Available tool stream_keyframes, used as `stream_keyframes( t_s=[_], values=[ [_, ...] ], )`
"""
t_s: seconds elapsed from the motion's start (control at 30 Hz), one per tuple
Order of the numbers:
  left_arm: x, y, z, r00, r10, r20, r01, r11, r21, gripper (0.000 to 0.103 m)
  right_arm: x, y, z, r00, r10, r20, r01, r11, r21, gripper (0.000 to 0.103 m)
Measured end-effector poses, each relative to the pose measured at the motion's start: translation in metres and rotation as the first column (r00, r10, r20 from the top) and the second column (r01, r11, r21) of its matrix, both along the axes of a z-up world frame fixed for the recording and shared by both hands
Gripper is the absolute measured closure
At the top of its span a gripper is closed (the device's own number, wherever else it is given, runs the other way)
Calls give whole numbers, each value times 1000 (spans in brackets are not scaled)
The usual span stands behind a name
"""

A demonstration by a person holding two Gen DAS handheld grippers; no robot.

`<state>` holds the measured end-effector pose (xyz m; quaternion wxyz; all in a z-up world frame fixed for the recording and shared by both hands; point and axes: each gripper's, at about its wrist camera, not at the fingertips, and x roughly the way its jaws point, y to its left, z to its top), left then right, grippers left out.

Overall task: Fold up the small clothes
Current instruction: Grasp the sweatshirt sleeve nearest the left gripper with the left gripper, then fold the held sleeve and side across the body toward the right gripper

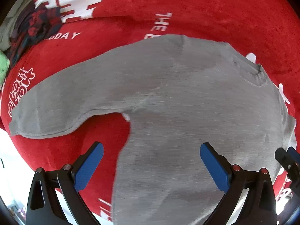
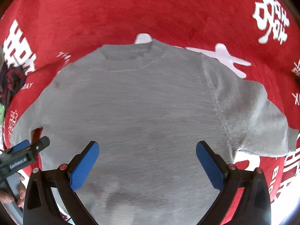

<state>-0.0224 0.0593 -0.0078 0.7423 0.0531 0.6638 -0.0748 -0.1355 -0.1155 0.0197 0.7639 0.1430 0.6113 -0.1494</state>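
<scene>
Dark patterned clothes pile [image 1: 33, 28] far left on red blanket [image 1: 206, 9] (white lettering). Grey shirt [image 2: 140, 112] spread flat mid-blanket, collar away, sleeves out both sides. Left gripper [image 1: 150, 161] jaws wide apart, holds nothing, above shirt's left side. Right gripper [image 2: 148, 159] same, wide, empty, over lower body.

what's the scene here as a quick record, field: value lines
surface: red cloth with white lettering
garment: grey t-shirt, spread flat, unfolded, neckline at the far side
sleeves: both out to the sides
left gripper: open, over the shirt's left edge near its hem, holding nothing
right gripper: open, over the lower middle of the shirt, holding nothing
other items: pile of clothes at the far left of the cloth
fold progress: not yet started
</scene>
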Motion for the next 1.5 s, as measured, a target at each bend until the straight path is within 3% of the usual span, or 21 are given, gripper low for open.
stream_keyframes(
  t_s=[0.1, 0.2, 0.37, 0.5, 0.57, 0.6, 0.67, 0.83, 0.87, 0.93, 1.0, 1.03, 1.07, 1.1, 1.13, 1.2, 1.3, 1.4, 1.5],
  values=[
    [3, 17, -1, 1000, 15, 0, -15, 1000, -12, 0, 4, 19, 1, 999, 32, -5, -32, 999, 37, 0],
    [8, 46, -5, 997, 71, -19, -72, 994, -79, 0, 10, 43, -1, 997, 75, -12, -74, 995, 59, 0],
    [9, 129, -10, 966, 260, -14, -257, 942, -214, 0, 18, 87, -7, 987, 159, -29, -156, 985, 78, 0],
    [6, 206, -27, 893, 448, -41, -436, 842, -319, 0, 24, 119, -14, 974, 222, -38, -218, 971, 104, 0],
    [7, 240, -38, 841, 537, -66, -523, 775, -354, 0, 27, 134, -18, 967, 251, -39, -246, 963, 107, 0],
    [8, 255, -42, 813, 577, -79, -555, 729, -401, 0, 28, 139, -19, 964, 262, -37, -256, 960, 111, 0],
    [12, 268, -41, 780, 622, -70, -580, 675, -457, 0, 30, 149, -21, 961, 275, -34, -270, 956, 120, 0],
    [39, 280, -39, 739, 671, -51, -601, 624, -499, 0, 32, 164, -20, 957, 289, -19, -284, 949, 135, 0],
    [43, 281, -39, 735, 677, -34, -601, 627, -496, 0, 32, 165, -19, 957, 289, -16, -285, 949, 136, 0],
    [51, 280, -34, 731, 682, 7, -601, 649, -467, 17, 31, 167, -18, 957, 288, -12, -284, 949, 139, 0],
    [56, 284, -36, 738, 675, 3, -600, 657, -456, 80, 29, 167, -17, 958, 285, -10, -281, 950, 139, 0],
    [53, 288, -40, 741, 672, -17, -594, 643, -483, 92, 29, 167, -18, 959, 283, -11, -278, 950, 139, 0],
    [52, 291, -41, 742, 670, -32, -588, 626, -512, 93, 28, 166, -18, 960, 279, -10, -275, 951, 142, 0],
    [52, 290, -40, 745, 666, -22, -580, 632, -514, 93, 26, 164, -19, 962, 274, -13, -270, 952, 144, 0],
    [52, 286, -33, 765, 643, 14, -549, 664, -507, 93, 24, 162, -20, 963, 268, -18, -262, 954, 147, 0],
    [53, 277, -19, 796, 603, 61, -491, 700, -518, 93, 21, 159, -21, 966, 256, -20, -251, 956, 150, 0],
    [58, 243, 16, 863, 482, 149, -335, 769, -545, 93, 13, 149, -20, 972, 233, -14, -228, 962, 148, 0],
    [66, 199, 47, 905, 368, 212, -188, 795, -577, 93, 6, 135, -14, 979, 203, 6, -202, 969, 142, 0],
    [70, 133, 79, 934, 216, 285, -1, 798, -603, 93, -2, 115, -5, 987, 159, 30, -162, 978, 130, 0]
  ],
)
